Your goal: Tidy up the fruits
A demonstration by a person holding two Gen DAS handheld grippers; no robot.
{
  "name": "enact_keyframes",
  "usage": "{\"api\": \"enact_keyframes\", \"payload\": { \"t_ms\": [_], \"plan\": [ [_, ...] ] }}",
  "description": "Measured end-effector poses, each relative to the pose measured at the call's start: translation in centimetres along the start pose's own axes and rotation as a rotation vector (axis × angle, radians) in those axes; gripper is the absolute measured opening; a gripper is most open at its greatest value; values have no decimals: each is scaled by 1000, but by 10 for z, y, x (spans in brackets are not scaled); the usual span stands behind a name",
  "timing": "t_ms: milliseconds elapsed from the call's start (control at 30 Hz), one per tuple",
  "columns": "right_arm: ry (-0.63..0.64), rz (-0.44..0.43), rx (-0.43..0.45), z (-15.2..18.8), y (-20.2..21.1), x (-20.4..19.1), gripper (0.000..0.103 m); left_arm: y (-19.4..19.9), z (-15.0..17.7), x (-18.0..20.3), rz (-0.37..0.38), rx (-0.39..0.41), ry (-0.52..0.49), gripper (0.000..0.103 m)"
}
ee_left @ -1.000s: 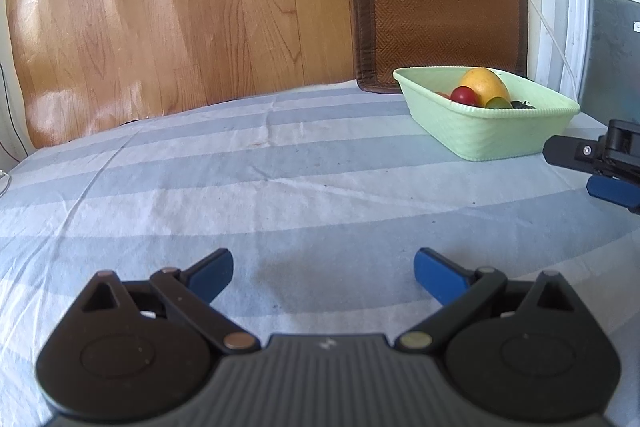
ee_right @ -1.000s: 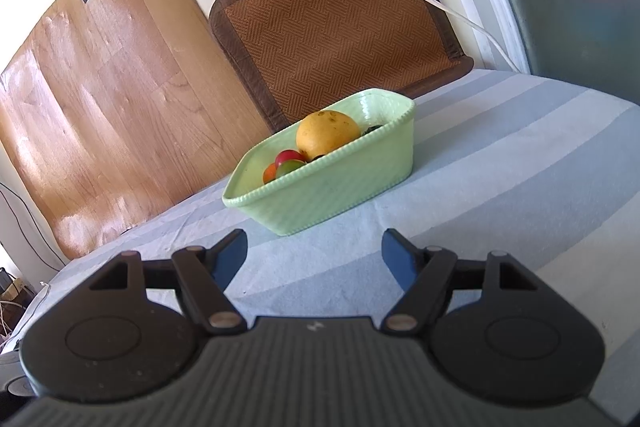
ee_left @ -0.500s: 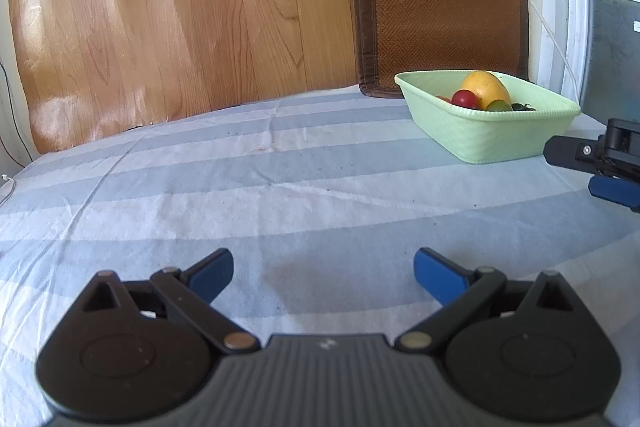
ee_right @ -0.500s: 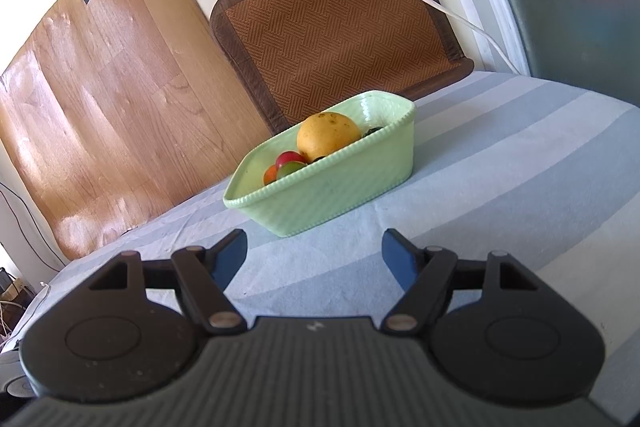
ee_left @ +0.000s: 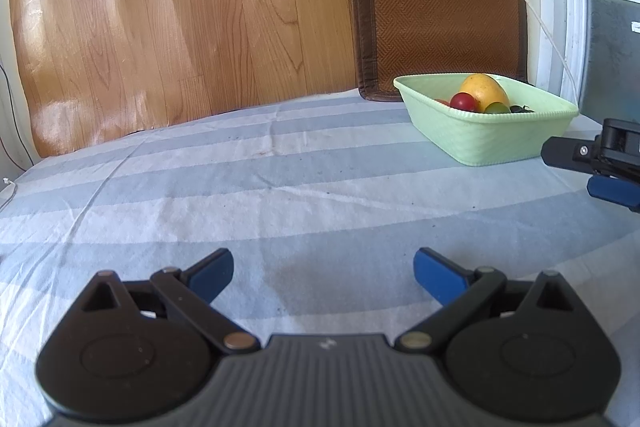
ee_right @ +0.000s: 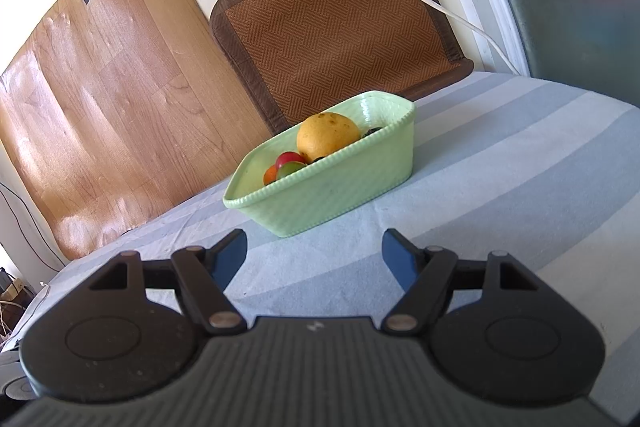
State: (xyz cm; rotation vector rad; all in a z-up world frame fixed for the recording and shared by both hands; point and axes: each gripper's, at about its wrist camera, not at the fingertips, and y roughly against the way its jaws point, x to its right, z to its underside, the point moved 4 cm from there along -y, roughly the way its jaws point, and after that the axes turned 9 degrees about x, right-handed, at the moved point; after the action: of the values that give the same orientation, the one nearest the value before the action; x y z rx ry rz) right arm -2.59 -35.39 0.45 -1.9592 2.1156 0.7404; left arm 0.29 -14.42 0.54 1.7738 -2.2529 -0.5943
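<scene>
- Far left, leaning on the wall: glossy wood-grain sheet [ee_left: 180, 23], plank-patterned, with a sheen low down.
- Underneath everything: soft striped cloth [ee_left: 280, 187] in pale blue and white, creased, speckled with dark crumbs.
- Low in the left wrist view: left tool [ee_left: 323, 269], matte black arms with flat blue pads [ee_left: 436, 277], spread wide over bare cloth, nothing between them.
- Behind, right of the sheet: woven brown mat [ee_left: 436, 15] with rounded corners and a darker fabric border, crossed by a white cable [ee_left: 532, 7].
- Right of centre on the cloth: mint-green rectangular basket [ee_right: 332, 191], ribbed plastic walls with a beaded rim, holding a round dimpled yellow-orange fruit [ee_right: 327, 135], a smooth red one [ee_right: 289, 159], a green one [ee_right: 292, 169] and a small orange one [ee_right: 270, 175].
- Just before the basket: right tool [ee_right: 314, 259], likewise agape and empty.
</scene>
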Motion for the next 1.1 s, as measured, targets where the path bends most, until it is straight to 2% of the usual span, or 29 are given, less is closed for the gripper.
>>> {"api": "enact_keyframes", "payload": {
  "t_ms": [1100],
  "plan": [
    [-1, 2, 3, 1, 0, 0, 77, 2, -1, -3, -19, 26, 9, 103]
  ]
}}
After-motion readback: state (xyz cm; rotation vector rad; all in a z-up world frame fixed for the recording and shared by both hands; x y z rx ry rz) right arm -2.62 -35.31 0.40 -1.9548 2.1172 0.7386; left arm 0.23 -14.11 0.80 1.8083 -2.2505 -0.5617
